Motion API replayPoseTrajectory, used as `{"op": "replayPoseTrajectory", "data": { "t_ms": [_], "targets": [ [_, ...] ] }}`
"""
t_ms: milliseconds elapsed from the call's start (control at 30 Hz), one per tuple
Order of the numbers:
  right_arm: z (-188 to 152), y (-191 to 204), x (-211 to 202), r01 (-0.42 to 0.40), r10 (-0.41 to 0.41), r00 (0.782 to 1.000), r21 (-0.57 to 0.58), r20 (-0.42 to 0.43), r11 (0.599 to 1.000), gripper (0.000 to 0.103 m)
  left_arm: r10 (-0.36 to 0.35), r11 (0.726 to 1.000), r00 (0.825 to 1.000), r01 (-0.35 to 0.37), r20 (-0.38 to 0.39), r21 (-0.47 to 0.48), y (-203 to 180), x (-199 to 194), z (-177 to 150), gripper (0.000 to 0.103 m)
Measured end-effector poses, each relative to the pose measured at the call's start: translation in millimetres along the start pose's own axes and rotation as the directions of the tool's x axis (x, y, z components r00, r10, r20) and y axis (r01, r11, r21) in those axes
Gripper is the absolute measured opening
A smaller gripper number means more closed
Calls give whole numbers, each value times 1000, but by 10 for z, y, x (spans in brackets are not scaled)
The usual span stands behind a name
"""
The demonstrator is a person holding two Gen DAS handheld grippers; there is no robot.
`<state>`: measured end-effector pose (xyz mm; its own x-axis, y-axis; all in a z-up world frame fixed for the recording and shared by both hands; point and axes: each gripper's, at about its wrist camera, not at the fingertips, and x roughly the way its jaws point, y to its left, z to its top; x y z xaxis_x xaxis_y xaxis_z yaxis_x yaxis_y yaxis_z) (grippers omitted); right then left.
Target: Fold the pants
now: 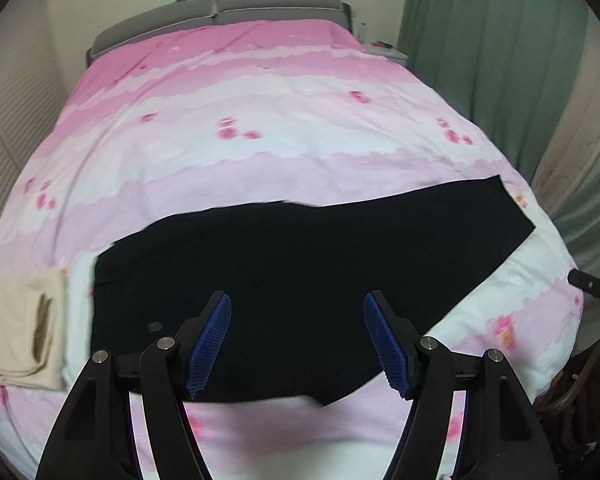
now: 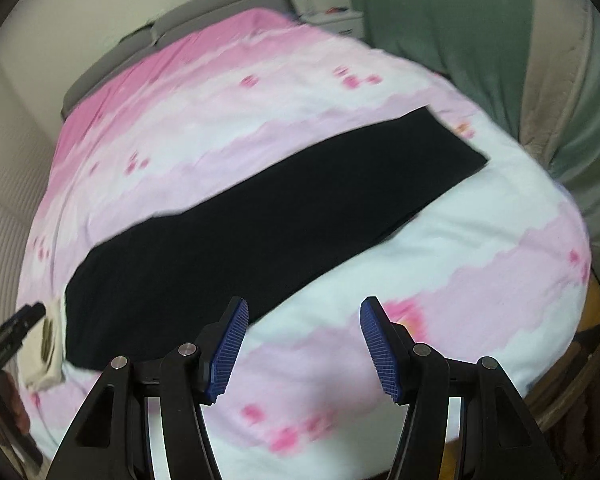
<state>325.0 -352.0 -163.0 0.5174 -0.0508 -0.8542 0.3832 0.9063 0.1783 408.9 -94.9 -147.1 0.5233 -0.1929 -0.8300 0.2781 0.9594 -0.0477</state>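
Note:
Black pants lie flat on the pink and white bed cover, folded lengthwise into one long strip from the wide end at the left to the narrow end at the right. My left gripper hovers open above the wide left part, nothing between its blue pads. In the right wrist view the pants run diagonally across the bed cover. My right gripper is open and empty above the bare cover, just right of the pants' near edge.
A folded beige garment lies on the bed left of the pants, also in the right wrist view. A grey headboard is at the far end. Green curtains hang along the right side. A small nightstand stands in the corner.

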Motion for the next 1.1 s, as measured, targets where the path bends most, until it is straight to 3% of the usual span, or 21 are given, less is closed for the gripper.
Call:
{"op": "replayPoseTrajectory", "data": {
  "t_ms": [200, 367, 467, 567, 767, 933, 1000, 1100],
  "targets": [
    [571, -976, 173, -11, 9, 999, 50, 52, 999, 59, -19, 997, 1000, 20, -19, 70, -1051, 372, 345, 68],
    [973, -1704, 436, -12, 7, 999, 121, 41, 993, 58, -73, 966, 996, 83, -50, 243, -1885, 726, 825, 68],
    [1183, -2089, 610, -21, 14, 999, 188, 36, 982, 56, -130, 917, 989, 145, -68, 371, -2361, 960, 1179, 68],
    [1291, -2323, 741, -23, 11, 998, 236, 55, 971, 53, -215, 849, 971, 239, -106, 471, -2807, 1275, 1508, 68],
    [1375, -2649, 1083, -67, 33, 995, 367, 99, 928, 49, -349, 700, 902, 432, -255, 568, -3705, 2031, 1928, 68],
    [1365, -2805, 1426, -96, 53, 993, 454, 107, 886, 43, -354, 619, 874, 485, -332, 618, -4324, 2670, 2091, 66],
    [1365, -2861, 1564, -105, 60, 992, 471, 111, 876, 41, -334, 599, 864, 504, -378, 622, -4502, 2931, 2133, 48],
    [1344, -2963, 1703, -99, 49, 993, 510, 110, 854, 37, -300, 578, 849, 524, -434, 626, -4708, 3283, 2149, 43]
  ]
}}
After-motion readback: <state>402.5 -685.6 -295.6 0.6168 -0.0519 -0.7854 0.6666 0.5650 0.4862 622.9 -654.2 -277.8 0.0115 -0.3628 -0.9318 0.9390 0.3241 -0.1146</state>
